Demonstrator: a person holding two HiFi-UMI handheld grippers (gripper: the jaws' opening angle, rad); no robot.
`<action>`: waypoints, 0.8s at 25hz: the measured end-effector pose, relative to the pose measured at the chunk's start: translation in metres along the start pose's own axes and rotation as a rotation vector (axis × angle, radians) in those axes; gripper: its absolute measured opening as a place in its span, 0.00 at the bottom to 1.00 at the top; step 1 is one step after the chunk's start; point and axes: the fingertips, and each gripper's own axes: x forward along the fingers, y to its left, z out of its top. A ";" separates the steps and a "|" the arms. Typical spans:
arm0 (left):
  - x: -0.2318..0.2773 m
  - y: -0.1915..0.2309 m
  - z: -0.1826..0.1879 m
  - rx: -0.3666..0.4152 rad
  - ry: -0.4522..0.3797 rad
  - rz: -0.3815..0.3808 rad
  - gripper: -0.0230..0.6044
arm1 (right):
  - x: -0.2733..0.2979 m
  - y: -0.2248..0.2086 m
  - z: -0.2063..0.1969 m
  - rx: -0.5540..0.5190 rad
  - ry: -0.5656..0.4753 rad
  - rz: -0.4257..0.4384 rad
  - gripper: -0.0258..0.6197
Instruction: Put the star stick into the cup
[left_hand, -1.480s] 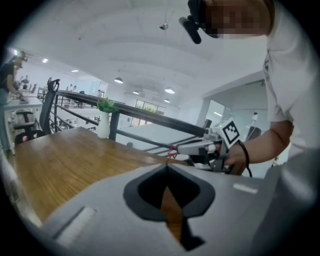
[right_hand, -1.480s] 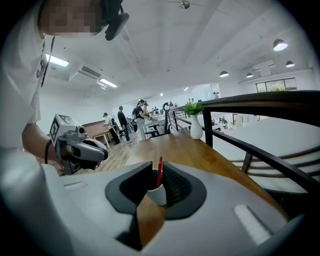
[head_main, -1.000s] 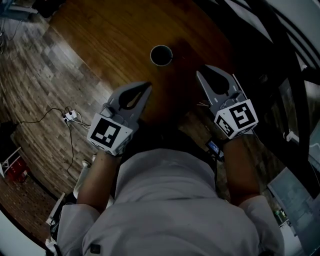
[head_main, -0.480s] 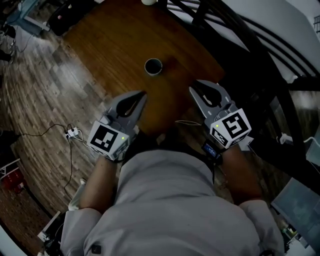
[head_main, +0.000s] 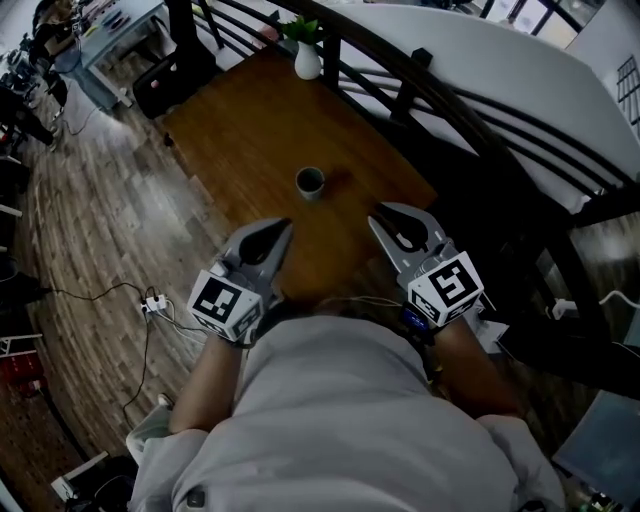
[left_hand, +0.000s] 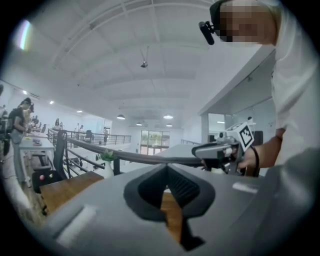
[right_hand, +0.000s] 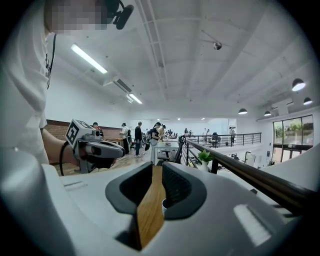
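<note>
A small dark cup (head_main: 310, 182) stands upright in the middle of the brown wooden table (head_main: 240, 130). No star stick shows in any view. My left gripper (head_main: 285, 224) hovers over the table's near edge, left of and nearer than the cup, jaws together with nothing in them. My right gripper (head_main: 374, 213) hangs level with it on the right, also shut and empty. In the right gripper view the cup's rim (right_hand: 163, 204) peeks through the hole behind the right gripper's (right_hand: 157, 166) tips. In the left gripper view only table wood shows behind the left gripper's (left_hand: 166, 166) meeting tips.
A white vase with a green plant (head_main: 307, 58) stands at the table's far edge. A black railing (head_main: 450, 110) runs along the right side. A power strip and cables (head_main: 155, 300) lie on the plank floor at left. Several people stand far off (right_hand: 140, 137).
The head view has lifted and pulled back: the table's far end, the vase and the railing came into sight and the cup looks smaller. Both grippers stay shut near the table's front edge.
</note>
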 end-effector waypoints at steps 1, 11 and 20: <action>-0.002 -0.003 0.003 0.005 -0.006 0.003 0.04 | -0.002 0.002 0.003 -0.002 -0.003 -0.001 0.15; -0.014 -0.025 0.030 0.059 -0.039 0.024 0.04 | -0.021 0.016 0.027 -0.018 -0.046 0.016 0.10; -0.038 -0.051 0.011 0.067 0.034 0.033 0.04 | -0.043 0.050 0.012 0.061 -0.042 0.080 0.05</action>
